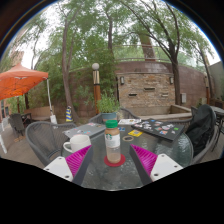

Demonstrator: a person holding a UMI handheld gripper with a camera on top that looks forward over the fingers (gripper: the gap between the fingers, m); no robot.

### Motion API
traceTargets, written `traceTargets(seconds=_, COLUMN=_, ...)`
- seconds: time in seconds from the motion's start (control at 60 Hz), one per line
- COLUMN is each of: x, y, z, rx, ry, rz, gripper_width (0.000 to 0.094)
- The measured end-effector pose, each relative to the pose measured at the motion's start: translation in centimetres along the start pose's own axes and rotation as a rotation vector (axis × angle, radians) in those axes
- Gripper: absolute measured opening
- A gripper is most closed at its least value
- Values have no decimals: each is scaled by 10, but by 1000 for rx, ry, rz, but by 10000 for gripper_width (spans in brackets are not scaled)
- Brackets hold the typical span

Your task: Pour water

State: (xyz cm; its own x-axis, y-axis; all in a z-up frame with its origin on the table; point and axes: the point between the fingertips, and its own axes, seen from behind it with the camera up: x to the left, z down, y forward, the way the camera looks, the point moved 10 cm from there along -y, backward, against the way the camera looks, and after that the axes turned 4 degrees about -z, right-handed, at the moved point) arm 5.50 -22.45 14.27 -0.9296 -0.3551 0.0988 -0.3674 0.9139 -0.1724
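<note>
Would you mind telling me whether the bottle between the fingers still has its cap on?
Yes, the bottle standing between the pads of the hand-held gripper shows an orange cap on top, with a white mug beside it.

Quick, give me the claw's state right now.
Claw: closed on the bottle, both pink pads pressing its sides.

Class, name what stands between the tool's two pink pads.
In the gripper view, a clear bottle with an orange label stands between the tool's pads, which close against its sides.

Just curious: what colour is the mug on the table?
White, as the claw's view shows: the mug stands just left of the bottle.
</note>
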Motion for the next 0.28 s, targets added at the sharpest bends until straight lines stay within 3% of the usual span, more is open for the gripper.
traceTargets(seconds=0.283, x=6, y=-98, z=14, rx=-16, ry=22, rz=-4, gripper_width=829)
